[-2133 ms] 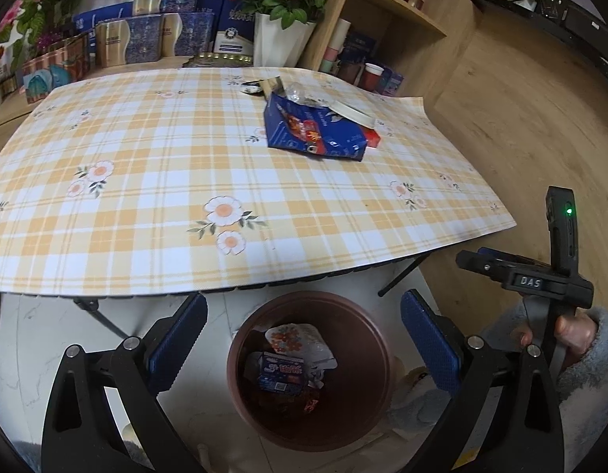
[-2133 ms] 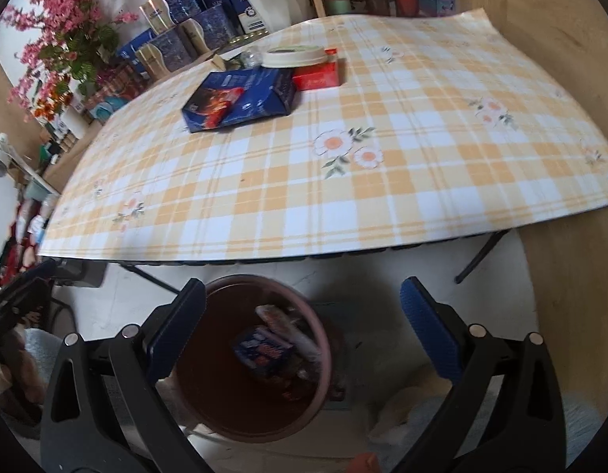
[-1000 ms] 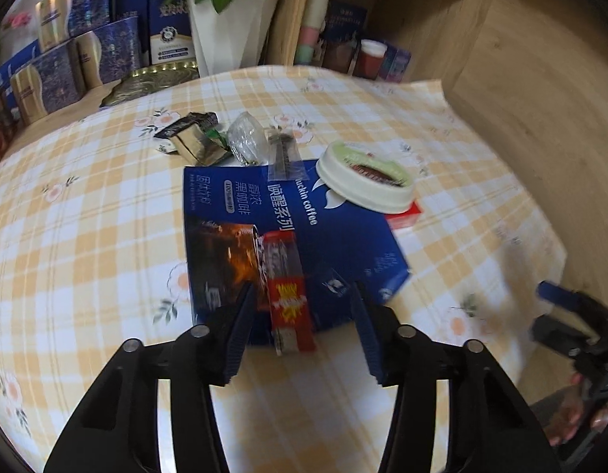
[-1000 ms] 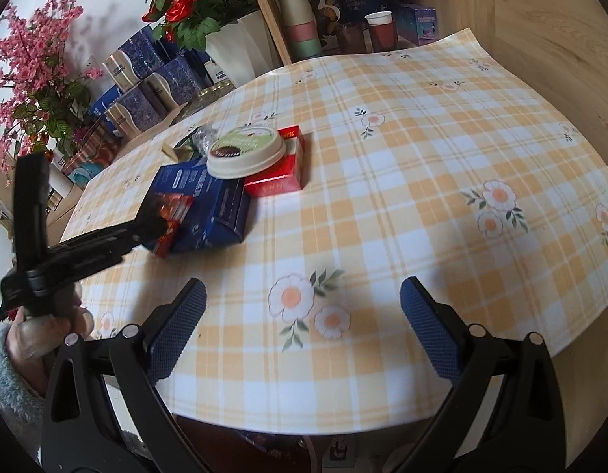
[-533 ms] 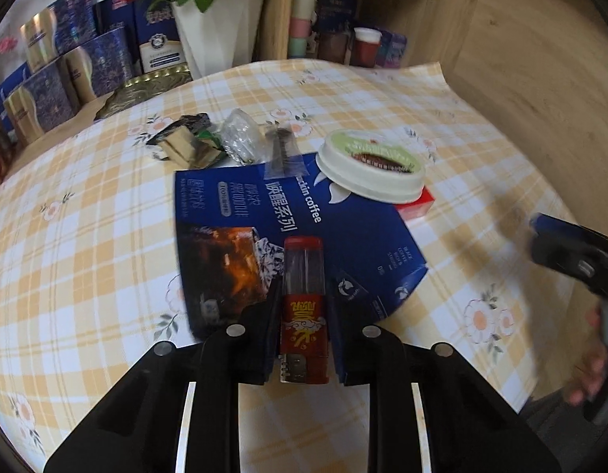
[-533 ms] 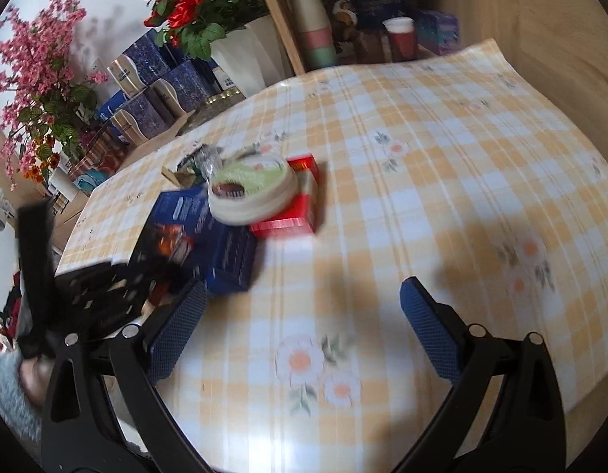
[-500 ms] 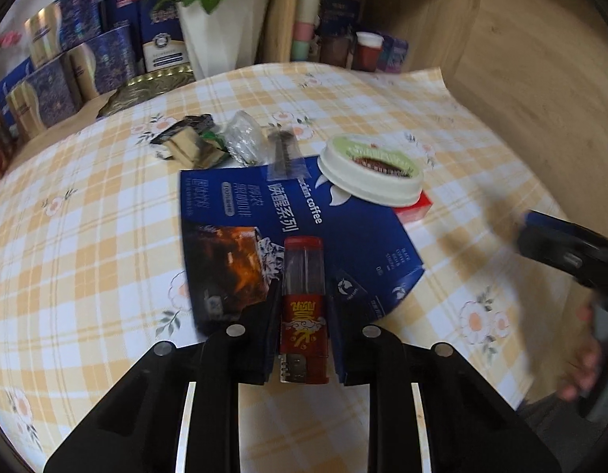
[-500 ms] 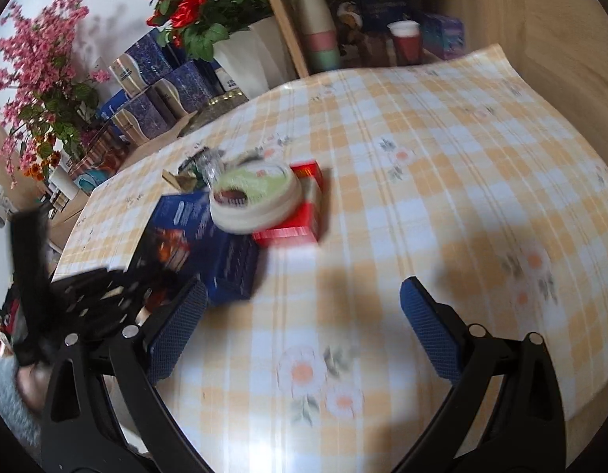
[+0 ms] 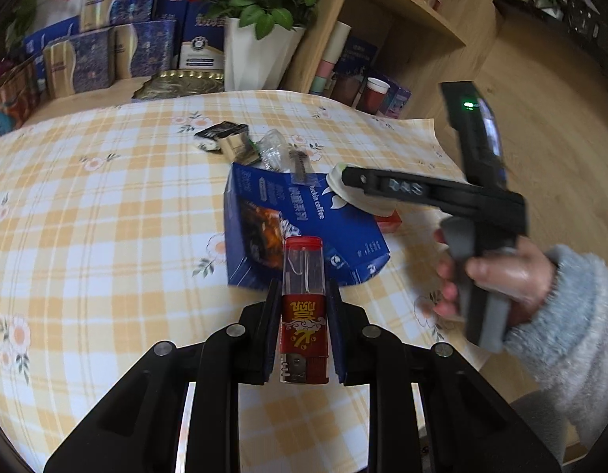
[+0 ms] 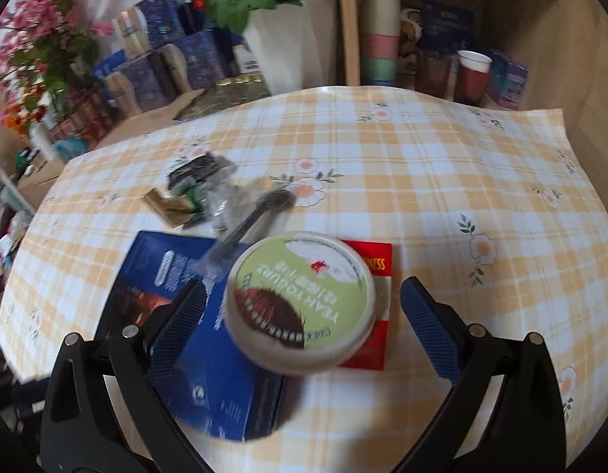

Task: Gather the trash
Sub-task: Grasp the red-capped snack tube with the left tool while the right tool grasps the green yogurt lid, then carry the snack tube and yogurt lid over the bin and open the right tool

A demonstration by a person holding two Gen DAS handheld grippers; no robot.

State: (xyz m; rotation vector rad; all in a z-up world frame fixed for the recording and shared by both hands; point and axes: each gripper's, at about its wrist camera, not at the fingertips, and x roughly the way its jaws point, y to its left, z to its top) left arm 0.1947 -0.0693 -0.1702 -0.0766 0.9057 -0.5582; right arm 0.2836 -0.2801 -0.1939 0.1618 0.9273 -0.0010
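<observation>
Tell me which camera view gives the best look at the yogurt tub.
The right wrist view: the yogurt tub sits large and central between the open right hand-held gripper, its green lid label readable though slightly blurred. In the left wrist view only the tub's white edge shows, mostly hidden behind the right hand-held gripper.

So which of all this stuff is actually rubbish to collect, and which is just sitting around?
Trash:
red plastic lighter, clamped in left gripper
round green-lidded yoghurt tub, between open right gripper fingers
flat blue coffee box
red carton
crumpled wrappers

Lying about:
white flower vase
stacked paper cups
blue gift boxes
</observation>
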